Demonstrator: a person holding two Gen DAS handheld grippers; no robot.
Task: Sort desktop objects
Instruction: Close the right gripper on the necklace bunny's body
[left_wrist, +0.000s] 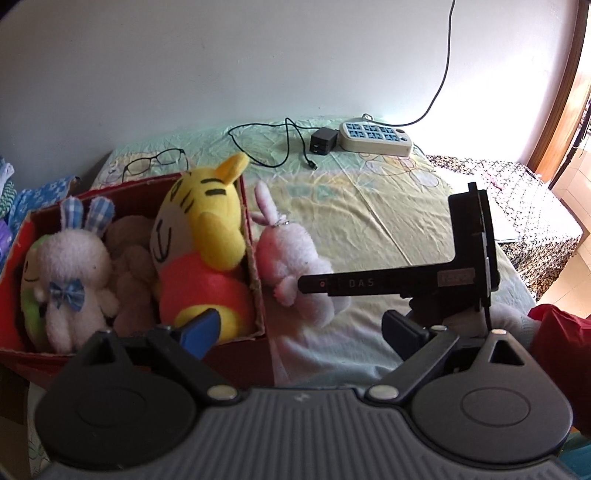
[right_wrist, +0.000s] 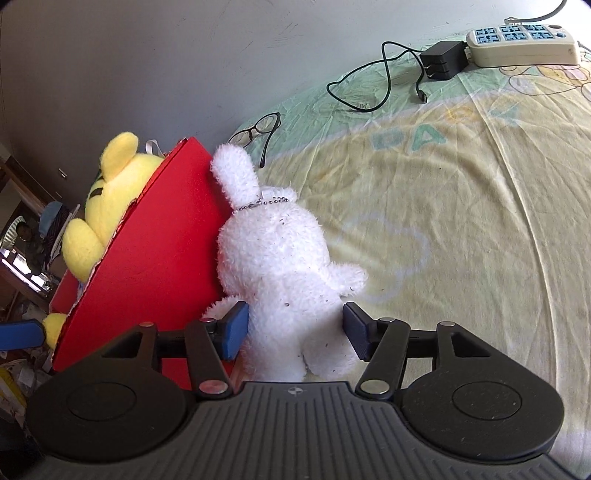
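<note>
Four plushies already sit in the red box (left_wrist: 255, 258) on the bed (right_wrist: 461, 221), near its wall-side edge: yellow tiger (left_wrist: 207, 236), white rabbit w/ blue bow (left_wrist: 70, 266), a brown one and a green one half hidden. One white bunny (right_wrist: 280, 266) is left outside, lying on the sheet and leaning against the box's outer wall. Glasses (right_wrist: 258, 127), charger (right_wrist: 443, 61) and power strip (right_wrist: 524, 42) lie further back toward the wall, unsorted as far as I can judge.

My right tool (right_wrist: 293, 332) straddles the bunny's lower body, jaws partly open; left pad looks touching the fur, right pad just clear, so no grip. My left tool (left_wrist: 299, 332) stands wide open, empty, over the box's near corner, blue pad in front of the tiger's feet.
</note>
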